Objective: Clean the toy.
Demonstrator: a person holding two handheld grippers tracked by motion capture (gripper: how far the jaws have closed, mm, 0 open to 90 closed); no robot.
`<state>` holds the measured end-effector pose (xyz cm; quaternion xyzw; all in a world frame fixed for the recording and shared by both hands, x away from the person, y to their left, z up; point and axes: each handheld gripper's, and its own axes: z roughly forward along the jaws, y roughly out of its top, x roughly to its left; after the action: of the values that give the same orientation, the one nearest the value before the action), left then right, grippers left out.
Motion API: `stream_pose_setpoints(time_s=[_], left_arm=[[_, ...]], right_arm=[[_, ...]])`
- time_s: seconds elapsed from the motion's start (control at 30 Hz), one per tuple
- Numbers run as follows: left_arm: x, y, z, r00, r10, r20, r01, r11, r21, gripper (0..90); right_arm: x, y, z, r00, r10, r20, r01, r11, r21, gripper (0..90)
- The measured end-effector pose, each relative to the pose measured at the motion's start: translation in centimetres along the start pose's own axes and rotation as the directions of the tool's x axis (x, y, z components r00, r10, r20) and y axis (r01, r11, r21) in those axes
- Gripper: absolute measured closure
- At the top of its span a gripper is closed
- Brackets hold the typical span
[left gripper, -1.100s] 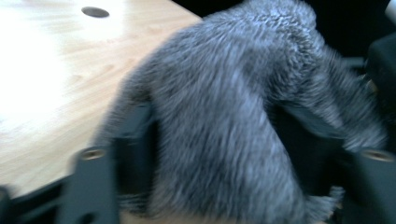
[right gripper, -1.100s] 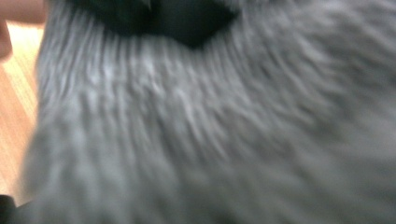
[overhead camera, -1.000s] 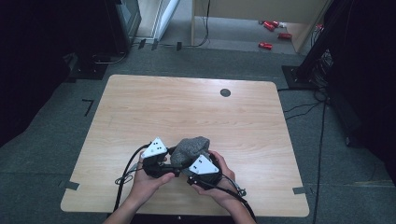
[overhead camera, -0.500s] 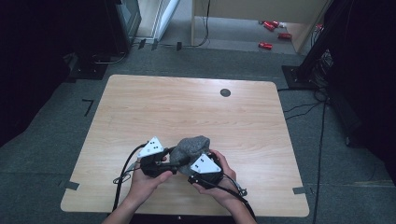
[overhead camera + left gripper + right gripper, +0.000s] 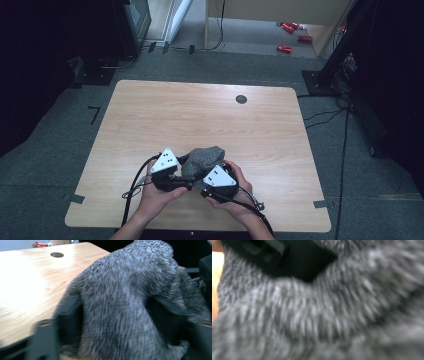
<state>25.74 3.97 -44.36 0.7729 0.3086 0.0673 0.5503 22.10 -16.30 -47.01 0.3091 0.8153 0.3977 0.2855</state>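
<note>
— What sort of place is this?
— A lab or studio. A wooden counter [image 5: 200,120] stands alone on grey carpet [image 5: 350,165], dark curtains [image 5: 45,55] fill the frame's left and right, cables [image 5: 320,117] trail at right, and tape marks [image 5: 94,114] dot the floor.

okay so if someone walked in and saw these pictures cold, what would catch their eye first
A bunched grey knit cloth near the front edge of the wooden table, flanked by the left gripper and right gripper. In the left gripper view the cloth sits between that gripper's fingers. Farther back, red objects lie on the floor.
</note>
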Motion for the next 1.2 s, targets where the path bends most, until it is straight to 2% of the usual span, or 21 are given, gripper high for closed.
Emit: stream_pose_setpoints(time_s=[0.07,0.1,0.13,0.17,0.2,0.23,0.27,0.3,0.33,0.43,0.57,0.63,0.67,0.77,0.83,0.9,0.93,0.97,1.03,1.13,1.2], left_arm=[[0.9,0.1,-0.6,0.9991,-0.041,0.014,0.041,0.9990,-0.016,61.3],[0.9,0.1,-0.6,0.9991,-0.041,0.014,0.041,0.9990,-0.016,65.9],[1.4,0.1,-0.9,0.9982,-0.059,0.014,0.059,0.9981,-0.020,66.1],[1.3,0.1,-0.9,0.9982,-0.058,0.014,0.059,0.9981,-0.020,65.4],[1.2,0.0,-0.8,0.9989,-0.046,0.013,0.046,0.9987,-0.021,62.2],[0.9,0.0,-0.6,0.9994,-0.033,0.010,0.033,0.9993,-0.016,53.9],[0.5,0.0,-0.2,0.9996,-0.025,0.010,0.025,0.9997,0.007,42.5],[0.5,0.0,-0.2,0.9996,-0.025,0.010,0.025,0.9997,0.007,31.3],[-0.2,0.0,0.3,0.9999,0.004,-0.010,-0.003,0.9992,0.039,24.1],[-0.3,0.3,0.0,0.9990,0.007,-0.044,-0.005,0.9995,0.032,18.0],[0.4,0.9,-1.4,0.9978,-0.018,-0.063,0.016,0.9992,-0.037,14.0],[0.6,1.0,-1.7,0.9981,-0.021,-0.057,0.018,0.9986,-0.049,14.1],[0.5,1.1,-1.7,0.9995,-0.018,-0.025,0.017,0.9986,-0.051,14.6],[-0.5,0.8,-0.8,0.9997,0.020,-0.012,-0.020,0.9997,-0.012,16.0],[-1.2,0.7,-0.4,0.9979,0.048,-0.043,-0.048,0.9988,0.000,21.0],[-1.4,0.7,-0.6,0.9936,0.076,-0.084,-0.077,0.9970,-0.007,34.4],[-1.4,0.7,-0.8,0.9915,0.081,-0.102,-0.083,0.9964,-0.014,44.3],[-1.2,0.7,-1.0,0.9913,0.080,-0.104,-0.082,0.9965,-0.017,51.2],[-0.6,0.8,-1.2,0.9949,0.054,-0.085,-0.056,0.9981,-0.023,57.9],[0.6,0.8,-1.6,0.9978,-0.025,-0.061,0.022,0.9990,-0.039,68.4],[1.0,0.7,-1.8,0.9972,-0.036,-0.066,0.032,0.9983,-0.049,72.1]], right_arm=[[-0.3,0.0,-0.1,1.0000,0.004,0.006,-0.004,1.000,-0.003,34.7],[-0.3,0.0,-0.1,1.0000,0.004,0.006,-0.004,1.000,-0.003,34.7],[-0.4,0.0,-0.2,0.9999,0.016,0.003,-0.016,1.000,-0.012,34.7],[-0.4,0.0,-0.2,0.9999,0.016,0.004,-0.016,1.000,-0.012,34.7],[-0.3,0.1,-0.2,0.9999,0.011,0.002,-0.011,1.000,-0.012,34.7],[-0.2,0.1,-0.1,0.9999,0.014,-0.004,-0.014,1.000,-0.014,34.7],[-0.1,0.1,-0.1,0.9999,0.008,-0.009,-0.008,1.000,-0.014,34.7],[0.0,0.1,0.0,1.0000,0.004,-0.009,-0.004,1.000,-0.013,34.7],[0.2,0.1,0.0,0.9999,-0.006,-0.011,0.005,1.000,-0.009,34.7],[0.2,0.1,0.1,0.9998,-0.016,-0.012,0.016,1.000,-0.005,34.7],[-0.2,0.0,-0.1,1.0000,-0.002,-0.004,0.002,1.000,-0.008,34.7],[-0.4,-0.1,-0.1,1.0000,0.004,-0.001,-0.004,1.000,-0.005,34.7],[-0.5,-0.1,-0.1,1.0000,0.009,-0.002,-0.009,1.000,-0.006,34.7],[-0.1,0.1,-0.1,0.9998,0.007,-0.018,-0.007,1.000,-0.015,34.7],[0.4,0.3,-0.1,0.9995,-0.011,-0.030,0.011,1.000,-0.017,34.7],[0.7,0.4,-0.1,0.9994,-0.025,-0.024,0.025,1.000,-0.014,34.7],[0.7,0.4,-0.1,0.9995,-0.024,-0.021,0.023,1.000,-0.013,34.7],[0.5,0.3,-0.1,0.9997,-0.016,-0.019,0.015,1.000,-0.018,34.7],[0.4,0.4,-0.3,0.9998,-0.015,-0.014,0.014,1.000,-0.027,34.7],[0.4,0.4,-0.3,0.9998,-0.016,-0.008,0.016,0.999,-0.028,34.7],[0.4,0.4,-0.4,0.9998,-0.017,-0.004,0.017,0.999,-0.028,34.7]])
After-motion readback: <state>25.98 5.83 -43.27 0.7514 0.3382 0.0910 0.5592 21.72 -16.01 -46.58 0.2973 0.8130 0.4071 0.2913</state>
